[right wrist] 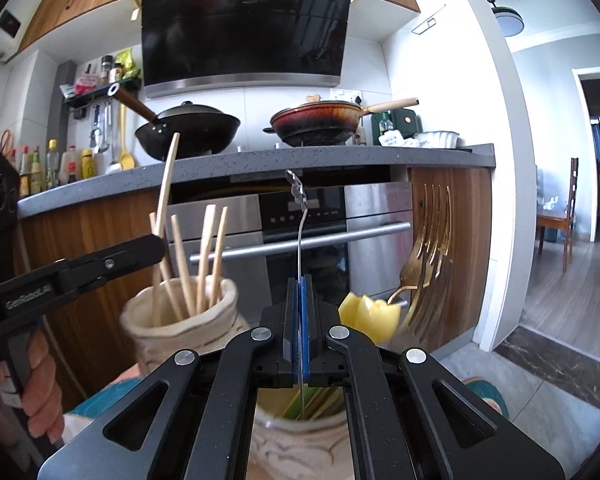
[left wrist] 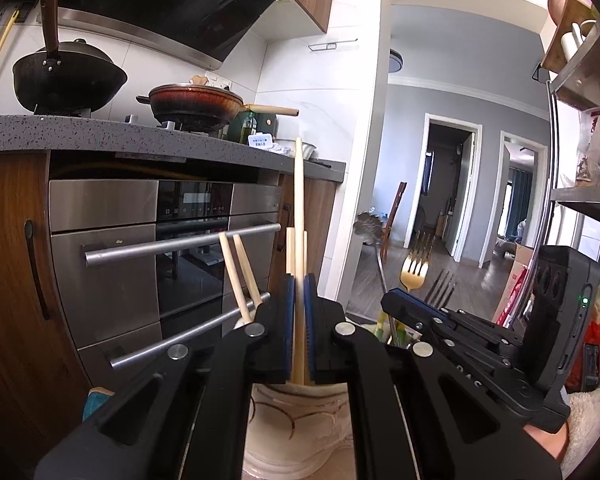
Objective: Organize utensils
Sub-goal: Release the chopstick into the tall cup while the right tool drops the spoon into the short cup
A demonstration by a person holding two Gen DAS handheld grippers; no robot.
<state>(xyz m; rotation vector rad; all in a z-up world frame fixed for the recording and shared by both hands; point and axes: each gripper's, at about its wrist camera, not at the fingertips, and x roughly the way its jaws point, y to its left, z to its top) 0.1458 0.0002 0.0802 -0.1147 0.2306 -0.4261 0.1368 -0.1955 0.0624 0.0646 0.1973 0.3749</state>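
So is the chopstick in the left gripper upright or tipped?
Upright: the chopstick stands near vertical between the shut left gripper, its lower end inside the ceramic holder.

Up on the grey counter (right wrist: 260,164): a black wok (right wrist: 188,130) and a red pan (right wrist: 316,124) on burners, bottles (right wrist: 52,168) at the left end, a white bowl (right wrist: 436,139) at the right.

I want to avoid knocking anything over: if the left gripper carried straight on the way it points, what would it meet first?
Probably the oven front. The left gripper, shut on a chopstick over the ceramic holder, points nearly level towards it; other chopsticks stand just left of that line. Depth is unclear.
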